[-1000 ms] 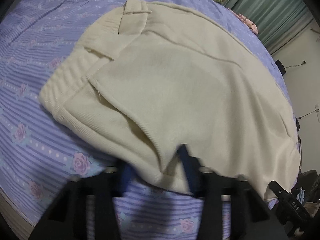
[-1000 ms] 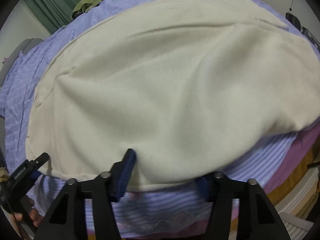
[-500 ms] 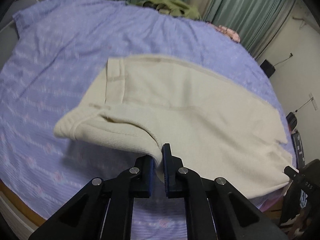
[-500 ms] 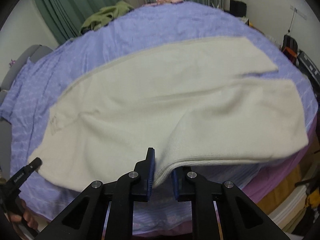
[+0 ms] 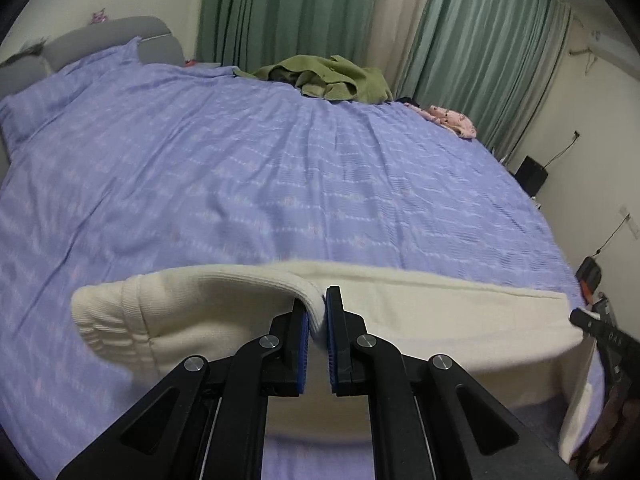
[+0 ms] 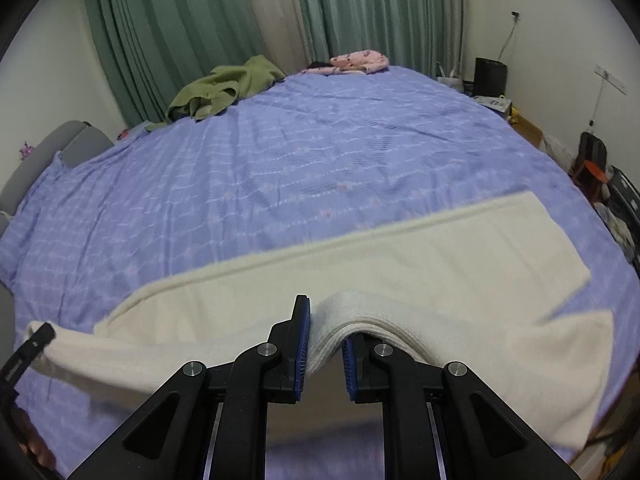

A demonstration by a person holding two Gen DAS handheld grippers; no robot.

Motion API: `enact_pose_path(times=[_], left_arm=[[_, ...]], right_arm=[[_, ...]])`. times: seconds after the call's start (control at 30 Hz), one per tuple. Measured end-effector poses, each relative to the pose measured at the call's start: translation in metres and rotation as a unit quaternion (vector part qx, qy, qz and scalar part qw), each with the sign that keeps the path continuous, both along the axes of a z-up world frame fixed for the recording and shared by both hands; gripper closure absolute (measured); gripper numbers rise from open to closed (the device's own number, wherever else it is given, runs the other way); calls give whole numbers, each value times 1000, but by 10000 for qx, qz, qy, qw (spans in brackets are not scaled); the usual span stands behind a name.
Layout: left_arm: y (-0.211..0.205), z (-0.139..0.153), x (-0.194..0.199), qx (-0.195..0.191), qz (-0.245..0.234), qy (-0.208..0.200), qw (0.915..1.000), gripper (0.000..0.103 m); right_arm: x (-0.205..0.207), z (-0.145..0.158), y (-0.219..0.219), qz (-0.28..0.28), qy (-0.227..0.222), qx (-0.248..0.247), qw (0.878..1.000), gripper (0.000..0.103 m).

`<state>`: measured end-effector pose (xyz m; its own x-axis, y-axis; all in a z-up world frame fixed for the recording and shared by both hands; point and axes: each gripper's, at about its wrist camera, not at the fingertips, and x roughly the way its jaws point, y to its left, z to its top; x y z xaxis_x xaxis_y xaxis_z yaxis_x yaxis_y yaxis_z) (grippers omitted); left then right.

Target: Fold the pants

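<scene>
Cream pants (image 5: 420, 320) hang lifted above the near edge of the lilac bed. My left gripper (image 5: 318, 308) is shut on the ribbed waistband end, which folds over between its blue pads. In the right wrist view the same pants (image 6: 420, 256) stretch across the bottom, and my right gripper (image 6: 326, 336) is shut on a bunched fold of the leg fabric. The far long edge of the pants trails on the bedspread. Each view catches the other gripper's tip at its side, holding the cloth.
The lilac bedspread (image 5: 260, 168) spreads wide beyond the pants. A green garment (image 5: 328, 78) and a pink one (image 5: 452, 120) lie at the far edge by the green curtains. A grey headboard (image 5: 108, 36) stands at left. A black box (image 6: 490, 76) and clutter sit by the right wall.
Both grippers closed on the near edge of the pants, then rose and pulled back, lifting that edge off the bed. The views tilted up, so the curtains and far wall now show.
</scene>
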<state>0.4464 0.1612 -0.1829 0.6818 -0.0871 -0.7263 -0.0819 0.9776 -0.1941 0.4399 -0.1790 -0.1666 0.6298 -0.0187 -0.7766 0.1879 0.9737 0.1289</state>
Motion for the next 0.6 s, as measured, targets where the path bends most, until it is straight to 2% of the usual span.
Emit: enact_pose_path(times=[0.1, 0.27, 0.43, 0.6], left_arm=[[1, -27, 47, 121, -40, 265, 9996, 93], [2, -66, 96, 265, -98, 686, 9972, 93], [-1, -98, 130, 404, -179, 1024, 9938, 93], [-2, -117, 145, 461, -98, 1355, 9897, 89]], right_arm=[[49, -23, 5, 118, 169, -76, 9998, 87], [114, -71, 13, 302, 655, -189, 9972, 87], [154, -114, 14, 286, 1098, -211, 9933, 87], [174, -140, 11, 257, 1575, -166, 9870, 83]])
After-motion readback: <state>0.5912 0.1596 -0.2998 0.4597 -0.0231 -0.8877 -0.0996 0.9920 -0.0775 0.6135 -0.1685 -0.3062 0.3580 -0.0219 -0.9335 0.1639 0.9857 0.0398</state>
